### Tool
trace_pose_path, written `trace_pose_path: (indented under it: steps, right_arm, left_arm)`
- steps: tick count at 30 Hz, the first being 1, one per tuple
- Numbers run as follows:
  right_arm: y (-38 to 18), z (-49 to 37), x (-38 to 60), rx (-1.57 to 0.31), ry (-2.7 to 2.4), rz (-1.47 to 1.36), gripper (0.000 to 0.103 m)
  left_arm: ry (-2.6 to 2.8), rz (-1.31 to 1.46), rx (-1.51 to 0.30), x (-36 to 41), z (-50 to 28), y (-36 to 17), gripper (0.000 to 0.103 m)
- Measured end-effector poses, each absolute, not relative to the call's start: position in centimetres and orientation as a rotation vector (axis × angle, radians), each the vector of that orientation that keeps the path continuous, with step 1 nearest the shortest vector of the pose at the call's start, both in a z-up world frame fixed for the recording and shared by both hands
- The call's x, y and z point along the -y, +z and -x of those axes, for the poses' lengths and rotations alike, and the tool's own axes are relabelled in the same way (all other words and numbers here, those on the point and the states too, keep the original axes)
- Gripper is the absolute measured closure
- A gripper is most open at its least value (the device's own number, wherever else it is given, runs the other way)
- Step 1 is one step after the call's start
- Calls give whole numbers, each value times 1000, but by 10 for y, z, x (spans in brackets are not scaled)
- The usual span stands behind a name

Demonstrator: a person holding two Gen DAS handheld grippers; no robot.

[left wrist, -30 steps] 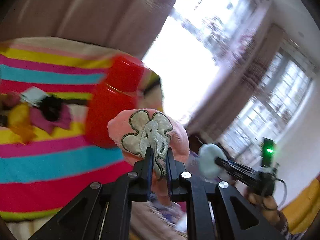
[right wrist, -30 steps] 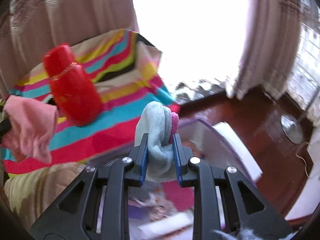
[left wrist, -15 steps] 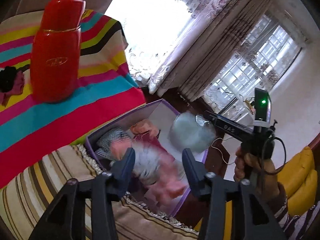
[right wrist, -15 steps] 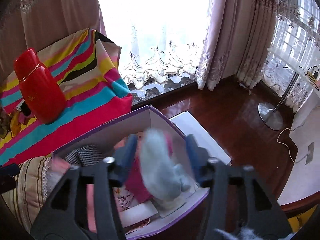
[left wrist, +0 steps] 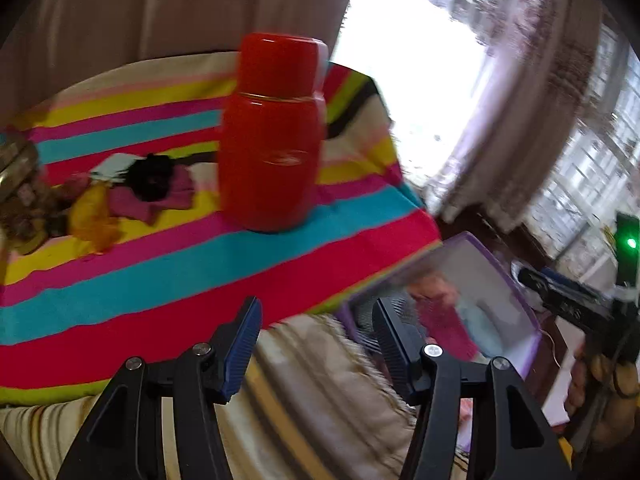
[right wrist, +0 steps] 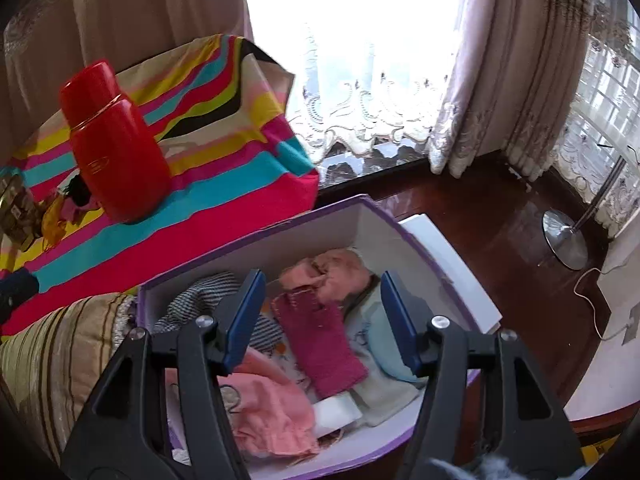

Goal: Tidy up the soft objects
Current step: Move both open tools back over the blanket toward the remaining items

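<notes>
Both tongs were spreading, nothing between the pads. The right tongs (right wrist: pixel 320 316) hung low in frame over the purple box (right wrist: pixel 436 252), where the soft things lay: a pink cloth (right wrist: pixel 272 412), a magenta knit (right wrist: pixel 320 348), a pale blue piece (right wrist: pixel 388 344) (all loosely heaped). The left tongs (left wrist: pixel 316 340) hovered at the striped cloth (left wrist: pixel 160 276); a red flask (left wrist: pixel 272 136) stood upper centre.

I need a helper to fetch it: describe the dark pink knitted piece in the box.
Find the purple-edged box on the floor beside the striped cloth. Inside, in the middle of the pile, lies the dark pink knitted piece. It is a flat magenta rectangle, darker than the salmon-pink fabrics around it.
</notes>
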State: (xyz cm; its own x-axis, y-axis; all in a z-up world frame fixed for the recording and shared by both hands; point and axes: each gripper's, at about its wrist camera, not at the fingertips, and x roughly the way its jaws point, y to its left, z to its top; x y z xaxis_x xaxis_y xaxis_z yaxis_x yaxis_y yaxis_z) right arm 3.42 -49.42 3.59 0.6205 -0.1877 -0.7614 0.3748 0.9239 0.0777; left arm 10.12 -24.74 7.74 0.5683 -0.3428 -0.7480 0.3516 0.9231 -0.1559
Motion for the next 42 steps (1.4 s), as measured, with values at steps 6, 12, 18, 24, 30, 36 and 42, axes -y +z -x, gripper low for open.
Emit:
trace_pose_path:
  steps: [6, 12, 18, 24, 30, 36, 42]
  right_arm:
    - [39, -42, 473, -849, -288, -213, 39]
    - [44, -53, 446, -857, -228, -187, 39]
    - [47, -68, 414, -862, -158, -157, 39]
    - [49, -85, 378, -866, -81, -121, 39]
    - [48, -101, 348, -877, -20, -93, 39]
    - [48, -115, 321, -885, 33, -63, 39]
    - [45, -131, 297, -898, 80, -41, 39]
  left_arm:
    - [-335, 0, -852, 226, -109, 76, 44]
    - [-287, -3, -830, 211, -115, 79, 44]
    - [-220, -7, -815, 190, -122, 79, 43]
    - [-154, 3, -813, 165, -132, 77, 41]
    - [-119, 19, -827, 147, -143, 73, 41]
    - [-89, 26, -842, 132, -156, 66, 41]
    - [-51, 20, -852, 118, -168, 62, 41]
